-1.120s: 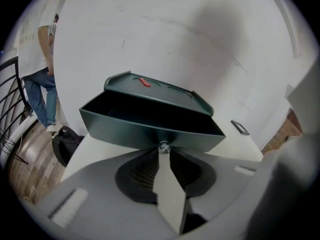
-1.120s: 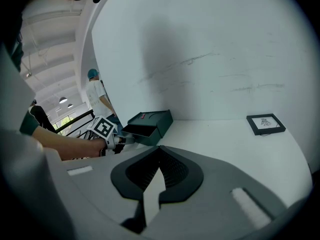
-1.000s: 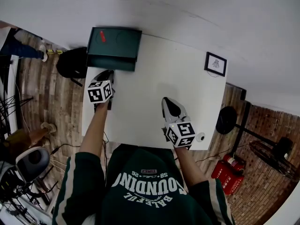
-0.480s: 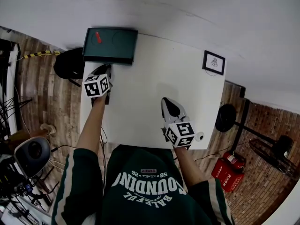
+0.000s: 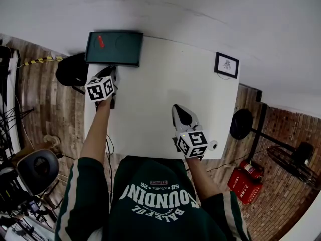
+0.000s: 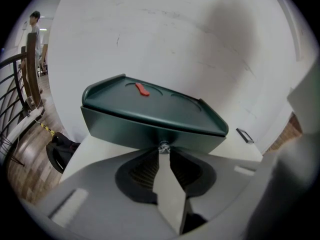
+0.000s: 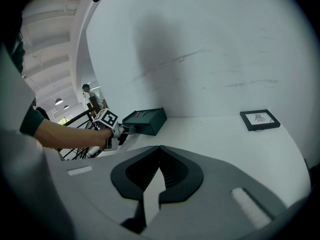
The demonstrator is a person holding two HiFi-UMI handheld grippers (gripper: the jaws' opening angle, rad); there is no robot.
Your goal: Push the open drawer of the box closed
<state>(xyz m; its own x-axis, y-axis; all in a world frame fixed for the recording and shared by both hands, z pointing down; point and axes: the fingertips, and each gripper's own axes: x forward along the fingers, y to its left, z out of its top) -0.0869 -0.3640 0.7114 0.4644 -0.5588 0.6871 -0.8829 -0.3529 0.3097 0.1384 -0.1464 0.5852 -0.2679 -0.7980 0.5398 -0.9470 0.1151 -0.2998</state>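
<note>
Two grippers work over a white table (image 5: 165, 84): at lower centre the right gripper (image 5: 177, 108) has its jaws together on nothing, while at upper left the left gripper (image 5: 112, 70) has its jaws closed about the small knob (image 6: 162, 146) on the drawer (image 6: 150, 130) of the dark green box (image 5: 113, 46), which stands at the table's far left corner against the white wall (image 5: 210, 9). A framed picture (image 5: 226, 65) lies at the far right corner; wood-plank floor (image 5: 60, 109) shows at left, a fan (image 5: 291, 165) at lower right.

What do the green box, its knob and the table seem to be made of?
The box: likely painted metal or hard plastic; dark green, smooth, satin sheen.
The knob: probably metal; silvery glint.
The table: looks like white laminate; flat, matte.
</note>
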